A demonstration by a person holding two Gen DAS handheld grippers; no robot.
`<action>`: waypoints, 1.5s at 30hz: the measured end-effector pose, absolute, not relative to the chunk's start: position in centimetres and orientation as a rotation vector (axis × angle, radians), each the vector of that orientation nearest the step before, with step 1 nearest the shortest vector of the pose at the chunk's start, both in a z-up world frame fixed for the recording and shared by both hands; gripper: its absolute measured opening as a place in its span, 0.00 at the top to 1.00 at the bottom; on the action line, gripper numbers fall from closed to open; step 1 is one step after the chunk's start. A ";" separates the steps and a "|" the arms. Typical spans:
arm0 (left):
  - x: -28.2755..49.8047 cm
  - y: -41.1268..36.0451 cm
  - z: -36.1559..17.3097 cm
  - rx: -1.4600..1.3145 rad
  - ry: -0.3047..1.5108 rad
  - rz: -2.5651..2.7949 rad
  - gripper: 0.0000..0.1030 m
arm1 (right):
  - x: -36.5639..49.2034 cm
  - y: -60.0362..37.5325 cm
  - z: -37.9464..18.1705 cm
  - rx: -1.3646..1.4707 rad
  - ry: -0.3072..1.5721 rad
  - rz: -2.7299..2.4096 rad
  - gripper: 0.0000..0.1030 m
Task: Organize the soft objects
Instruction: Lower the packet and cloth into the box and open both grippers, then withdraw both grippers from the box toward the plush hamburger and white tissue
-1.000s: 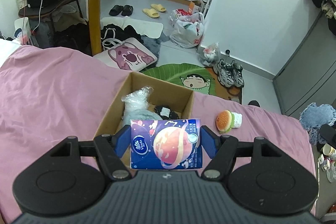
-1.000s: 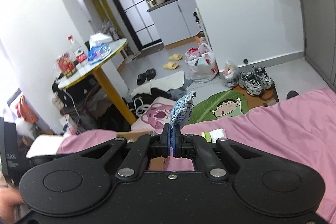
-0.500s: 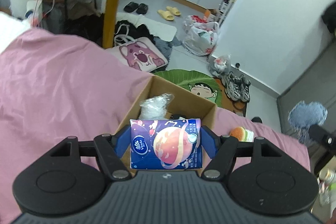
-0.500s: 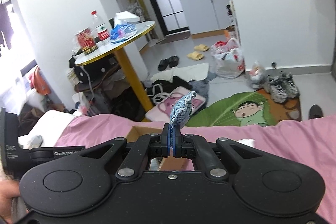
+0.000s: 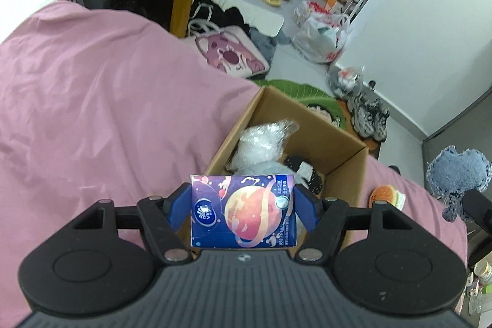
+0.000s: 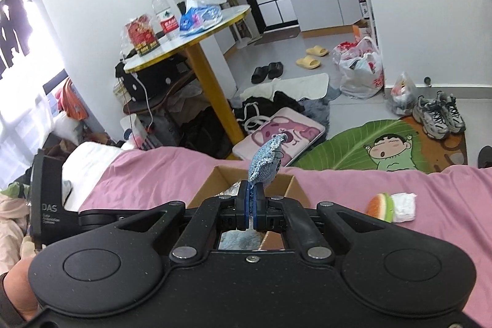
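My left gripper (image 5: 243, 209) is shut on a blue tissue pack (image 5: 243, 211) printed with an orange planet, held over the near edge of an open cardboard box (image 5: 356, 177) on the pink bed. Inside the box lie a crinkled clear plastic bag (image 5: 264, 140) and a black-and-white item (image 5: 303, 171). My right gripper (image 6: 251, 205) is shut on a blue denim heart pillow (image 6: 266, 163), which hangs just over the box (image 6: 295, 186). The same pillow (image 5: 456, 174) shows at the right of the left wrist view. A toy burger (image 6: 381, 206) lies on the bed right of the box.
The pink bedspread (image 5: 92, 112) spreads wide to the left of the box. Beyond the bed's edge are a yellow-legged table (image 6: 212, 100), a pink cushion (image 5: 230, 57), a green leaf mat (image 6: 369, 143), sneakers (image 6: 439, 116), slippers and plastic bags on the floor.
Both grippers moved toward the box, each keeping its hold. The box now sits closer under the tissue pack, and the denim pillow has come in over the box from the right.
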State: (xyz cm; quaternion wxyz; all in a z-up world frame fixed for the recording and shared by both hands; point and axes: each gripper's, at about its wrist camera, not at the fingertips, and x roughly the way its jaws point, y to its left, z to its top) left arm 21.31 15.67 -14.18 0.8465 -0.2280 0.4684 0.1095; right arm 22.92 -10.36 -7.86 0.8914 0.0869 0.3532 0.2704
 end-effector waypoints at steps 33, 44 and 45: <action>20.5 15.7 -12.1 -0.390 0.959 0.318 0.21 | 21.9 -4.7 -10.7 0.168 0.892 0.744 0.98; 20.0 13.4 -8.8 -0.330 0.896 0.295 0.21 | 21.8 -6.5 -10.3 0.206 0.925 0.711 0.42; 19.9 13.1 -8.5 -0.320 0.901 0.292 0.21 | 21.7 -6.8 -10.0 0.197 0.919 0.701 0.42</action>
